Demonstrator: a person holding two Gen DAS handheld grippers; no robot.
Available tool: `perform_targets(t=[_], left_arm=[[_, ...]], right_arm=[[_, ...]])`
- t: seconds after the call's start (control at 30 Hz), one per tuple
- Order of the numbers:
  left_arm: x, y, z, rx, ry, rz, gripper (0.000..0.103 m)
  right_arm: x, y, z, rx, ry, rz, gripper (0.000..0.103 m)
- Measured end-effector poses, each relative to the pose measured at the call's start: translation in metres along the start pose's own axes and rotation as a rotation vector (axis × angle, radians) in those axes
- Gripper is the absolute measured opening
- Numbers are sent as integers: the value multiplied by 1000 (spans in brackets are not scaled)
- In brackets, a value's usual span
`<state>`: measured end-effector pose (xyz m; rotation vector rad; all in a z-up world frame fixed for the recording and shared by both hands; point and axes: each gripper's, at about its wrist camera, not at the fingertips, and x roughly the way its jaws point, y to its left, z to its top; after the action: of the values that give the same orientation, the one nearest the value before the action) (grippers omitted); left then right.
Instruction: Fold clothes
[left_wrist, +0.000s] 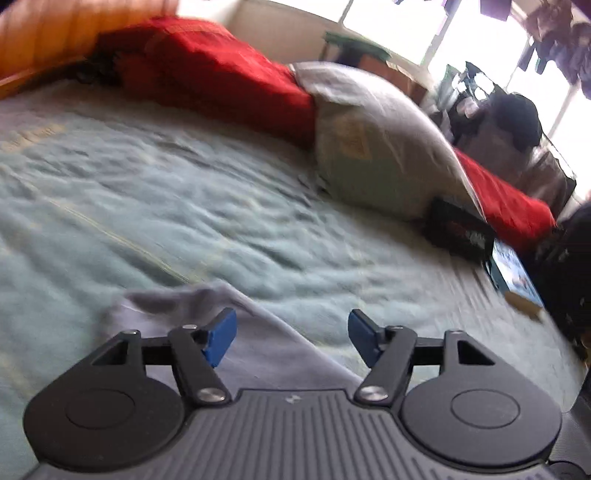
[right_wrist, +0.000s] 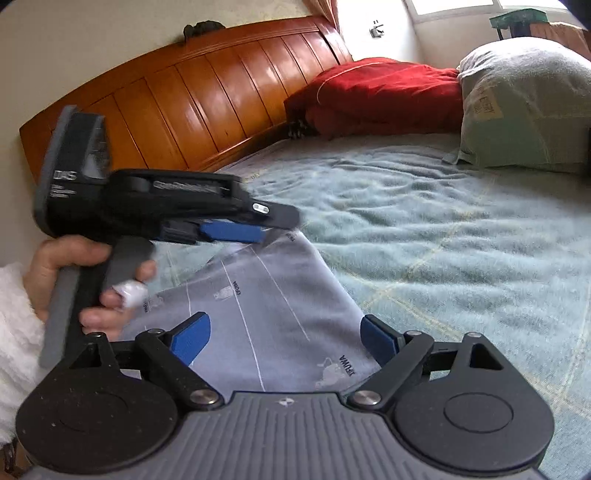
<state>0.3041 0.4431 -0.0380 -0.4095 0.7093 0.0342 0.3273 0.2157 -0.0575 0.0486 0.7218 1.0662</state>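
Grey garment (right_wrist: 266, 306), printed with thin white lines and small logos, lies flat on the bed directly beneath and ahead of the right gripper (right_wrist: 284, 343). That gripper's blue fingers (right_wrist: 192, 339) stand wide apart with cloth showing in the gap below them, and neither pad presses on it.

In the right wrist view the garment runs as a long strip from the fingers up and away toward the headboard, its long axis leaning a little to the left, and it ends at a corner just under the left gripper (right_wrist: 236, 232). The left gripper, held by a hand (right_wrist: 74, 280) in a white fleecy sleeve (right_wrist: 14, 325), hovers over that far end. Its own camera shows its fingers (left_wrist: 221, 336) parted with nothing between them, and a fold of the garment (left_wrist: 221, 325) just below and behind the left-side finger.

Both grippers sit over the cloth, the right at the near end and the left at the far end, so either could pinch its end. The next fold probably depends on catching an edge along that long axis.

Beyond the fingers spreads the pale green blanket (right_wrist: 424, 229), then a grey pillow (right_wrist: 524, 99), a red quilt (right_wrist: 384, 92) and the wooden headboard (right_wrist: 192, 99).
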Motion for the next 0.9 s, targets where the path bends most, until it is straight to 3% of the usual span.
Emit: perform_targets(t=[0.1, 0.23, 0.5, 0.7, 0.83, 0.9], left_arm=[[34, 4, -4, 3, 49, 74, 68], [29, -12, 2, 32, 48, 117, 68], [-63, -31, -10, 145, 41, 184, 74], [-132, -28, -75, 214, 40, 212, 78], [-134, -30, -121, 277, 71, 178, 78], [-125, -24, -136, 262, 87, 164, 79]], right_arm=[[2, 3, -3, -3, 1, 4, 92], [6, 4, -7, -22, 16, 4, 92], [-8, 3, 2, 12, -23, 24, 97], [-32, 10, 6, -17, -11, -45, 98], [-59, 5, -3, 30, 1, -60, 100], [-69, 6, -8, 44, 11, -83, 100]])
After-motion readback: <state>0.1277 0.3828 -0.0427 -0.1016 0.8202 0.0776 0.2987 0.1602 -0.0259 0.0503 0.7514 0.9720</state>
